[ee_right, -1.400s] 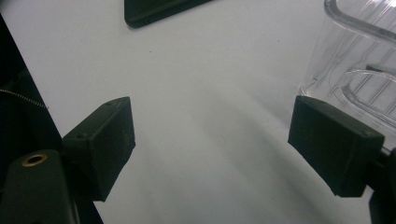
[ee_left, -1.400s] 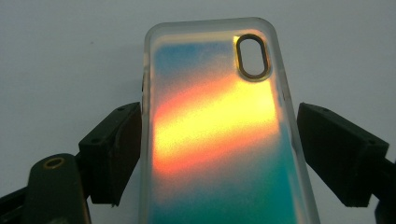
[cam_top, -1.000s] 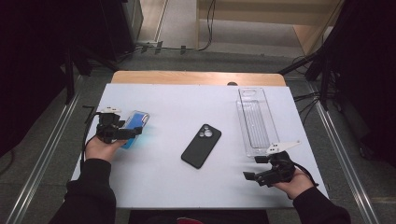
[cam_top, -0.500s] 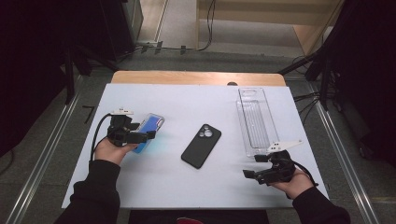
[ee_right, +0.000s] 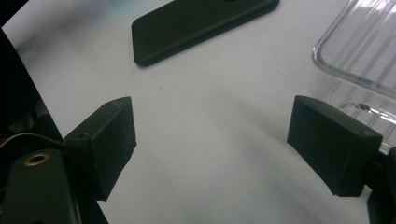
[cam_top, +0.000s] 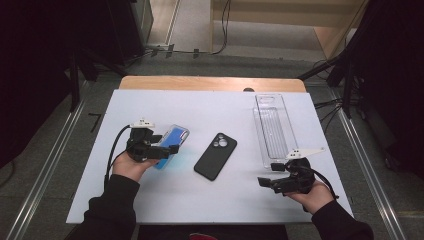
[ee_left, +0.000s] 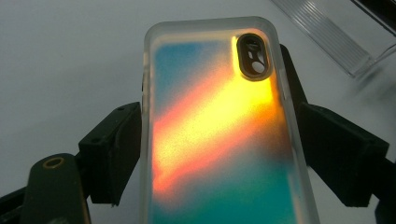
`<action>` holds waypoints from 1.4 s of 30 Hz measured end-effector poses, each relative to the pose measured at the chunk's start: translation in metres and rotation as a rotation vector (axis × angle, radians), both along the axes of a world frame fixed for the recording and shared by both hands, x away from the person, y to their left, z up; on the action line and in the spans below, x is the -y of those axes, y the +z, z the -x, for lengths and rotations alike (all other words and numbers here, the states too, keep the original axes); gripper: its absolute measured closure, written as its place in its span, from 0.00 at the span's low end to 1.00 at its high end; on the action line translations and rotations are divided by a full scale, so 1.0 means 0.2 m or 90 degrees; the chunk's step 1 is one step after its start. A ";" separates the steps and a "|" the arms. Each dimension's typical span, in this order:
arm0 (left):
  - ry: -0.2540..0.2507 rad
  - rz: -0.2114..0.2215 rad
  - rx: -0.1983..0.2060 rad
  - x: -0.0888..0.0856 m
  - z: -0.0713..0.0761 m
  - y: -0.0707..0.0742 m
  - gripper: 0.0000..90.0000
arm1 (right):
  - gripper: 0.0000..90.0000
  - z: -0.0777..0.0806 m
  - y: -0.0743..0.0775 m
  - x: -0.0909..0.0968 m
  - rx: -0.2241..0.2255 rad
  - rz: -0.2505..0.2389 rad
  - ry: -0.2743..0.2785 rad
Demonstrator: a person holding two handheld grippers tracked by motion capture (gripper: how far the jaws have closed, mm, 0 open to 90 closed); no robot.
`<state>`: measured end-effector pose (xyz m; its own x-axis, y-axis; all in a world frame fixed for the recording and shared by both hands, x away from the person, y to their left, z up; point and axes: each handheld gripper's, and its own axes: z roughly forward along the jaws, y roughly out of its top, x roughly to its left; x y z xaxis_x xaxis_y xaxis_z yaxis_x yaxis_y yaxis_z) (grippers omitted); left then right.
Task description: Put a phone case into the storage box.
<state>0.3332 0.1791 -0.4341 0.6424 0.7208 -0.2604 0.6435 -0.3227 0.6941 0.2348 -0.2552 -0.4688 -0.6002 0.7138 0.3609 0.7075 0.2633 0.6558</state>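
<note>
Since a second ago my left gripper (cam_top: 159,148) has carried the blue phone case (cam_top: 172,141) rightward, closer to the black phone (cam_top: 215,156); my right gripper (cam_top: 268,182) has stayed put. The left jaws pinch the case by its long edges. The right jaws stand spread with nothing between them.

The left gripper view shows what the high view does not: the case (ee_left: 219,135) is translucent, orange-yellow across its middle, camera cutout at its 1 o'clock corner.

On the white table (cam_top: 210,107), the black phone lies at centre. The clear tray (cam_top: 275,127) lies at 3 o'clock from it. Nothing stands between case and phone.
</note>
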 end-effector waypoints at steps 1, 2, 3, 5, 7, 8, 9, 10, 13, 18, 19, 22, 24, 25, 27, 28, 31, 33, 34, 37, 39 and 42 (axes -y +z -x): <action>0.000 0.000 0.000 0.00 0.00 0.00 0.19 | 0.15 0.00 0.00 0.00 0.000 0.000 0.000; -0.003 0.003 -0.001 0.01 0.01 0.00 0.19 | 0.15 0.00 0.01 -0.01 -0.001 -0.004 -0.005; -0.003 0.003 -0.001 0.01 0.01 0.00 0.19 | 0.15 0.00 0.01 -0.01 -0.001 -0.004 -0.005; -0.004 0.008 -0.003 0.03 0.02 0.00 0.19 | 0.15 0.00 0.02 -0.01 0.002 -0.003 -0.007; -0.008 0.010 -0.006 0.05 0.04 -0.01 0.19 | 0.15 0.00 0.03 -0.03 0.006 -0.002 -0.006; -0.008 0.010 -0.006 0.05 0.04 -0.01 0.19 | 0.15 0.00 0.03 -0.03 0.008 0.000 -0.005; -0.009 0.009 -0.004 0.06 0.05 -0.01 0.19 | 0.15 0.00 0.03 -0.03 0.008 0.000 -0.005; -0.009 0.011 -0.006 0.07 0.05 -0.01 0.19 | 0.15 0.00 0.04 -0.03 0.009 0.000 -0.007; -0.014 0.016 -0.004 0.11 0.07 -0.02 0.19 | 0.15 -0.01 0.05 -0.05 0.011 -0.001 -0.010; -0.023 0.012 0.003 0.17 0.08 -0.03 0.19 | 0.15 -0.01 0.07 -0.06 0.023 0.001 -0.017; -0.027 0.011 0.008 0.18 0.09 -0.03 0.19 | 0.15 -0.02 0.07 -0.06 0.022 0.000 -0.017; -0.024 0.015 0.015 0.22 0.10 -0.04 0.19 | 0.15 -0.02 0.09 -0.08 0.024 0.002 -0.015; -0.020 0.020 0.024 0.24 0.11 -0.04 0.19 | 0.15 -0.02 0.10 -0.09 0.027 0.001 -0.014; -0.021 0.024 0.036 0.26 0.12 -0.05 0.19 | 0.15 -0.03 0.10 -0.11 0.027 0.001 -0.013; -0.018 0.029 0.047 0.27 0.12 -0.05 0.19 | 0.15 -0.03 0.11 -0.13 0.029 -0.004 -0.011; -0.016 0.030 0.054 0.28 0.13 -0.05 0.19 | 0.15 -0.04 0.12 -0.14 0.028 -0.006 -0.011; -0.007 0.037 0.073 0.30 0.13 -0.06 0.19 | 0.15 -0.05 0.14 -0.18 0.028 -0.005 -0.008; -0.003 0.042 0.082 0.31 0.14 -0.07 0.19 | 0.15 -0.06 0.15 -0.20 0.030 -0.007 -0.008; -0.003 0.042 0.082 0.31 0.14 -0.07 0.19 | 0.15 -0.07 0.16 -0.21 0.030 -0.006 -0.008; 0.001 0.051 0.100 0.32 0.15 -0.08 0.19 | 0.15 -0.08 0.17 -0.23 0.030 -0.006 -0.008; 0.002 0.055 0.103 0.33 0.16 -0.09 0.19 | 0.15 -0.10 0.18 -0.25 0.034 -0.008 -0.007; 0.003 0.052 0.118 0.33 0.17 -0.11 0.19 | 0.15 -0.11 0.20 -0.27 0.040 -0.007 -0.004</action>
<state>0.2993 0.1122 -0.4556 0.6810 0.7059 -0.1948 0.5033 -0.2580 0.8247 0.2577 -0.2004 -0.4286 -0.6178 0.7133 0.3310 0.6662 0.2513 0.7021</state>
